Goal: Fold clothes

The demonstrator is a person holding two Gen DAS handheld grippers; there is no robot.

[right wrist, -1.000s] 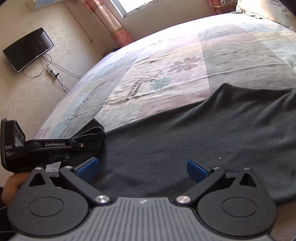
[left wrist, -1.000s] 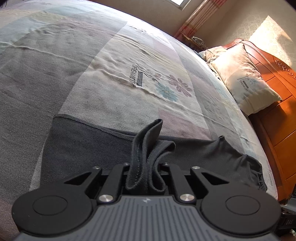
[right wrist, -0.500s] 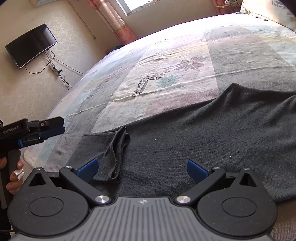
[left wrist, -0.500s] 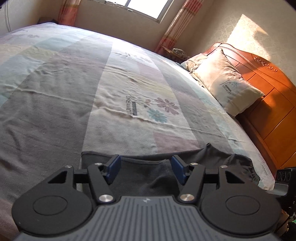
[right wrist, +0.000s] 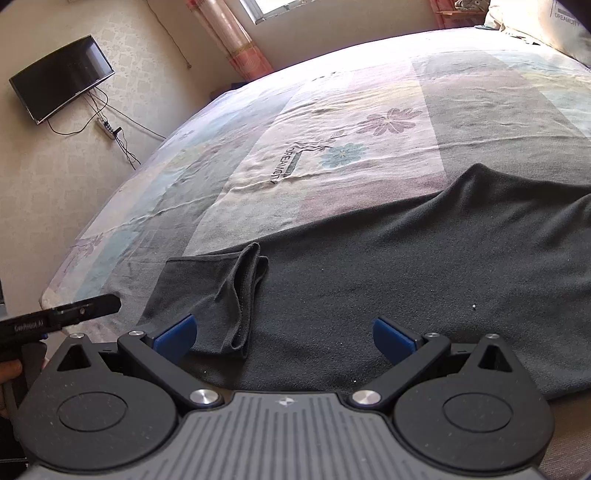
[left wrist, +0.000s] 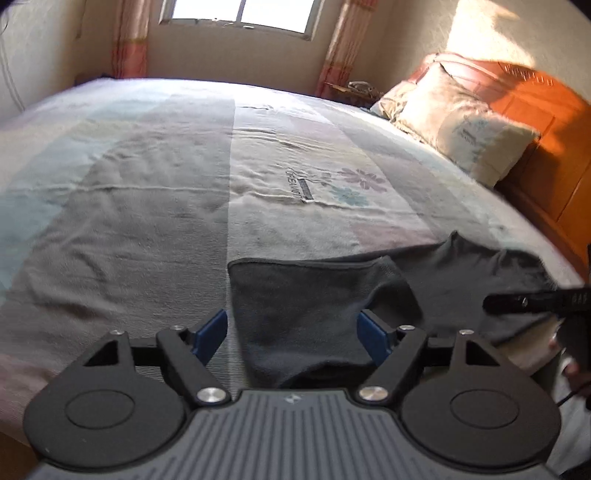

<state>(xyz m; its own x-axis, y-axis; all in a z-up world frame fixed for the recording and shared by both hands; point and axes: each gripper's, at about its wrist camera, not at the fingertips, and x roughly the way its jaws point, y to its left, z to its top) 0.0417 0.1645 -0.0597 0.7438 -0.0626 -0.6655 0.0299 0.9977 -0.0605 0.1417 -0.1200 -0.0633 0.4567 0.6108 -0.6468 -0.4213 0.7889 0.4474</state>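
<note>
A dark grey garment (right wrist: 406,266) lies spread on the near part of the bed, its left end folded back into a bunched flap (right wrist: 236,295). In the left wrist view the same garment (left wrist: 317,302) lies just ahead of my left gripper (left wrist: 293,334), whose jaws are opening with nothing pressed between the blue pads; the cloth lies below and beyond them. My right gripper (right wrist: 284,338) hovers open over the garment's near edge, holding nothing. The left gripper's finger (right wrist: 85,308) shows at the left edge, off the cloth.
The bed carries a pastel patchwork sheet (left wrist: 155,192) with a flower print. A pillow (left wrist: 465,129) leans on the orange wooden headboard (left wrist: 546,122) at the right. A wall television (right wrist: 61,79) and trailing cables hang left of the bed. A window (left wrist: 236,14) is behind.
My left gripper let go of the bunched cloth, opened wide, drew back and rolled level. The released flap now lies folded on the garment. The right gripper has stayed put.
</note>
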